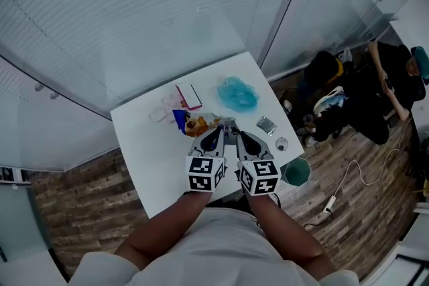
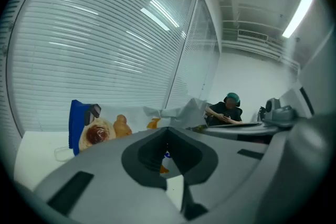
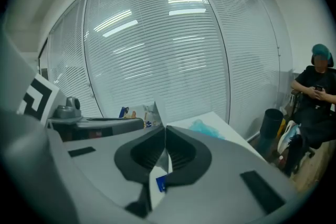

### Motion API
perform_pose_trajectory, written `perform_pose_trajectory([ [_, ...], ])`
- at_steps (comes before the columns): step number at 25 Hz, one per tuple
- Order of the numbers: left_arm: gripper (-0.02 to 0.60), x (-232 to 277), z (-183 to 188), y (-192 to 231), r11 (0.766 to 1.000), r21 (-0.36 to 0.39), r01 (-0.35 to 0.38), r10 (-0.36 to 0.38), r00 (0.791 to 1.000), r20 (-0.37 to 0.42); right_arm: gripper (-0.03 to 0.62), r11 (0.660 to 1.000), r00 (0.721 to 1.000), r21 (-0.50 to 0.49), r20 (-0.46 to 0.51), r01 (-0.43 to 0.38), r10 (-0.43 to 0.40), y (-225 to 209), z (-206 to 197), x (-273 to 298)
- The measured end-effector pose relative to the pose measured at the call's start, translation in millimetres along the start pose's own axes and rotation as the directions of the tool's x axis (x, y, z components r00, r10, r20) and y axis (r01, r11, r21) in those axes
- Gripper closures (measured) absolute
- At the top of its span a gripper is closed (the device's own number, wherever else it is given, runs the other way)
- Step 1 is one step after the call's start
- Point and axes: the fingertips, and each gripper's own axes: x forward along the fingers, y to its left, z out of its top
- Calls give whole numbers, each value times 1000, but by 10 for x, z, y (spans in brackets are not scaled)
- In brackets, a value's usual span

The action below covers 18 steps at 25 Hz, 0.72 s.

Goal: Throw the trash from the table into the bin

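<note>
wrapper: crinkled plastic snack wrapper point(image 1: 193, 124), blue at one end with a pastry picture and white at the other. It was stretched between your two grippers over the middle of the table.
left gripper point(image 1: 219, 130): you had the jaws closed on the wrapper. A white, blue and orange scrap was pinched between the pads, and the blue pastry end stood up to its left.
right gripper point(image 1: 241, 135): jaws were also closed, clamped on a white edge of the same wrapper with a blue patch.
table: small white square table point(image 1: 151, 164). From above I could not tell whether the wrapper was touching it.
bin: dark green round bin point(image 1: 295, 172), on the wood floor just beside the table's near right corner and to the right of your right gripper.
other trash: all of it was on the table.
- crumpled light-blue film point(image 1: 237, 94), near the far edge
- silver foil sachet point(image 1: 266, 124), towards the right edge
- small round grey cap point(image 1: 281, 143), just nearer you than the sachet
- pink-edged flat packet point(image 1: 188, 96), far side, beyond the wrapper
- clear plastic scrap point(image 1: 163, 110), just left of that packet
background: a seated person point(image 3: 315, 97) was to the right, well apart from the table.
</note>
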Motion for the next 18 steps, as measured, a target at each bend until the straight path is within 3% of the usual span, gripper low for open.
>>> perform_pose_trajectory([
  [10,577,208,218,-911,997,70,43,-45,999,20,582,999,995,23,95,29,-31,-660,291,-614],
  [18,577,353,143,-1737,988,112,106,-107,994,7,582,994,988,74,124,79,-87,-1295,215,-1196],
])
